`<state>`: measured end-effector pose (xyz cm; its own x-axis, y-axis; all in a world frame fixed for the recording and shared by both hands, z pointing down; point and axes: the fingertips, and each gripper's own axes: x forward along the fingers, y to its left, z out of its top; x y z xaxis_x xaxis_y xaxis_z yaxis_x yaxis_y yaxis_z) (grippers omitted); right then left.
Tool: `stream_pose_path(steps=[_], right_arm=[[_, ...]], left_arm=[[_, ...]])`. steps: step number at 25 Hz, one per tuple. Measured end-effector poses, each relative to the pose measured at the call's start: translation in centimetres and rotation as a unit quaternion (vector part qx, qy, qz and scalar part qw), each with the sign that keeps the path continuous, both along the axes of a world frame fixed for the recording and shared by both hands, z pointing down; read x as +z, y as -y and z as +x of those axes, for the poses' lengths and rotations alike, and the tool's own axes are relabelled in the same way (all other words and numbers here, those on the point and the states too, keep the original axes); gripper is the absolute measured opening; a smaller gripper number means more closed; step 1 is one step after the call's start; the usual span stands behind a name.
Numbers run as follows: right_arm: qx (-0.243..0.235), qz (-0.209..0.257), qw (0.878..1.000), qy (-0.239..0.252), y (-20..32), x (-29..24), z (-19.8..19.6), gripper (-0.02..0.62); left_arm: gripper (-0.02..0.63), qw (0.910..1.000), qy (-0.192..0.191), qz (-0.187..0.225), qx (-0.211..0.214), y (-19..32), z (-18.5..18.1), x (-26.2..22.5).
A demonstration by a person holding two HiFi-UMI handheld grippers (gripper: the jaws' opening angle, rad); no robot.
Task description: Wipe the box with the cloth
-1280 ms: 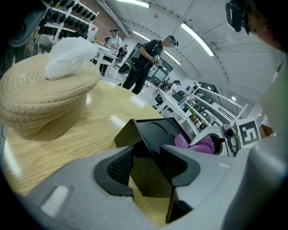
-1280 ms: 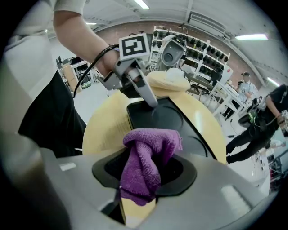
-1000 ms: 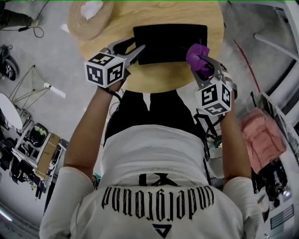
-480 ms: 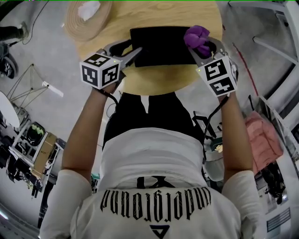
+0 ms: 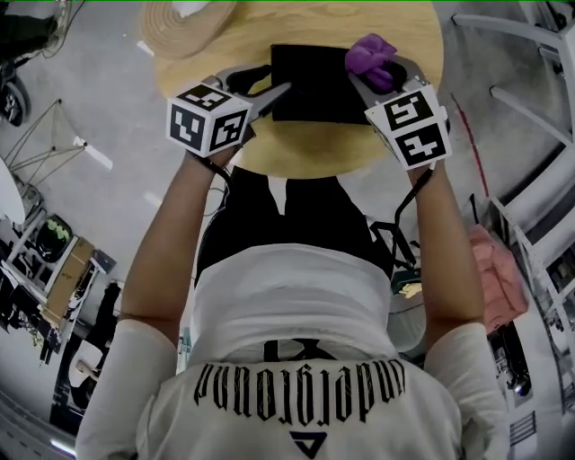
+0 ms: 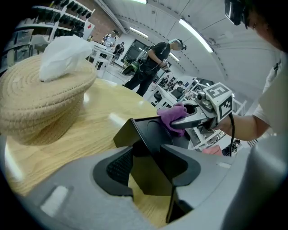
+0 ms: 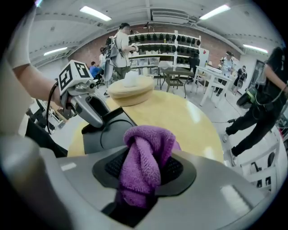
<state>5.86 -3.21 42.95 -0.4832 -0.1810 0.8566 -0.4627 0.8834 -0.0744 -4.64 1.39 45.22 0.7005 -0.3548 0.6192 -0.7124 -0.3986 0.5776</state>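
Head view: the right gripper (image 5: 382, 76), clenched on the cloth (image 5: 370, 52), has slid from the box's (image 5: 310, 85) near right corner to its far one. The left gripper (image 5: 269, 92) grips the box's left corner on the table (image 5: 305, 148). One wiping stroke done, I'd say.

Cut off by the top edge of the head view: the woven basket (image 5: 184, 20) at upper left, and the far rim of the tabletop (image 5: 305, 148). Hidden between the left gripper (image 5: 275, 83) jaws: the box (image 5: 319, 85) at its near left corner. Covered by the cloth (image 5: 370, 52): the box's upper right corner. Lost in shadow at the bottom of the right gripper view: the cloth's lower end, down between the jaws. Too small to tell: anything on the shelves (image 7: 171, 42).
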Motion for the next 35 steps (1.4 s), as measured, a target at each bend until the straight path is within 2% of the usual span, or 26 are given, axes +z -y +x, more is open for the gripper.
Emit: stream_pose_path(steps=[9, 13, 18, 28, 31, 35], right_arm=[[-0.086, -0.015, 0.995, 0.042, -2.7, -0.4, -10.9, 0.163], [-0.101, -0.026, 0.993, 0.054, -3.1, -0.9, -12.3, 0.163], [-0.084, -0.036, 0.995, 0.045, -2.6, -0.1, -8.7, 0.161], [0.031, -0.028, 0.999, -0.018, -1.6, 0.0, 5.9, 0.16], [0.039, -0.024, 0.999, -0.03, -1.8, -0.1, 6.7, 0.16], [0.042, -0.026, 0.999, -0.017, -1.0, -0.1, 4.6, 0.161]], left_arm=[[0.206, 1.0, 0.002, 0.001, 0.006, 0.1, 0.2, -0.1], [0.207, 1.0, 0.001, 0.005, 0.006, 0.0, 0.0, -0.4], [0.206, 0.9999, -0.001, 0.005, -0.009, 0.1, -0.1, 0.0], [0.206, 1.0, 0.007, 0.006, -0.002, 0.2, 0.0, -0.2], [0.206, 1.0, 0.008, 0.003, 0.001, 0.2, 0.0, -0.3], [0.207, 1.0, 0.008, -0.001, 0.005, 0.2, 0.0, -0.4]])
